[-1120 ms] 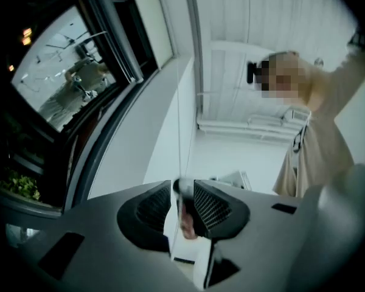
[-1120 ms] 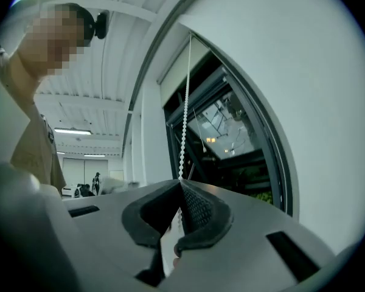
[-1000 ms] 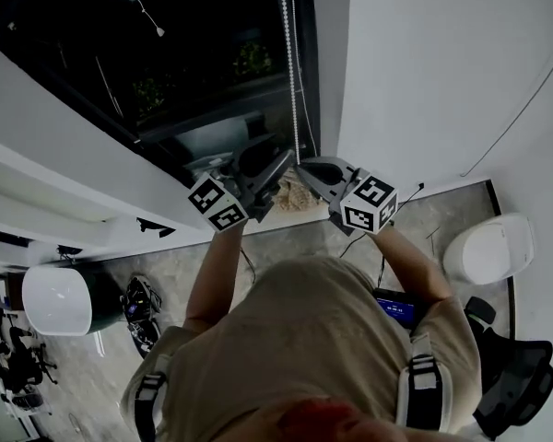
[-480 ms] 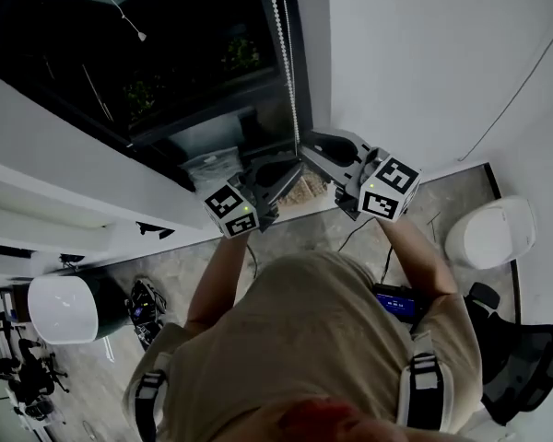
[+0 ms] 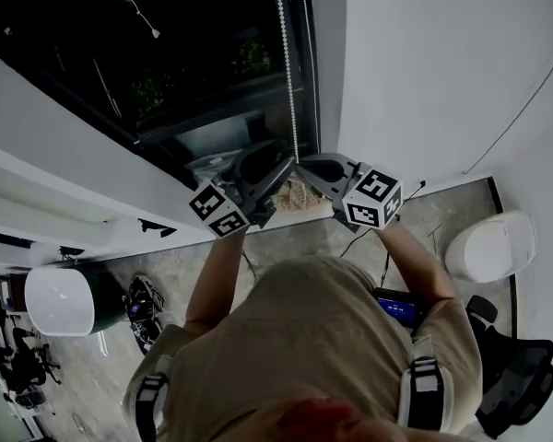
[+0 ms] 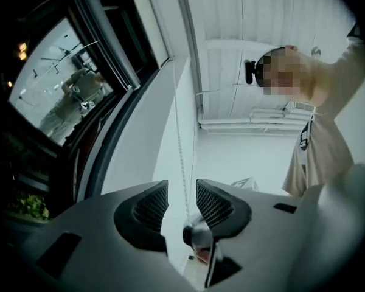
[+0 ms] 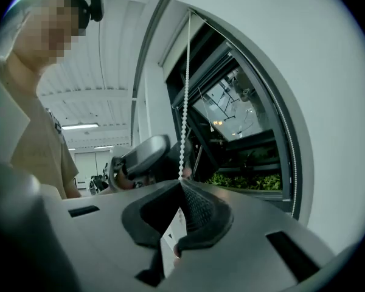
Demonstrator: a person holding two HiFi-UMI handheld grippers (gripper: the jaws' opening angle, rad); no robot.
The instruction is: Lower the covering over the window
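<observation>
Regripping bead chain [image 7: 185, 102]: right claw [image 7: 181, 184] newly clamped, left claw [image 6: 181, 192] released.

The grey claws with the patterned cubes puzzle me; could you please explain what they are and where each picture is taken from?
They are hand-held tools, not a robot: a person holds a two-jaw gripper in each hand. The head view comes from a camera on the person's head, looking down at both arms beside the dark window. The other two pictures come from cameras riding on each gripper, looking along its jaws. The right gripper has just closed on the white bead chain that hangs by the window frame. The left gripper has just been opening; the chain runs between its jaws without being pinched.
</observation>
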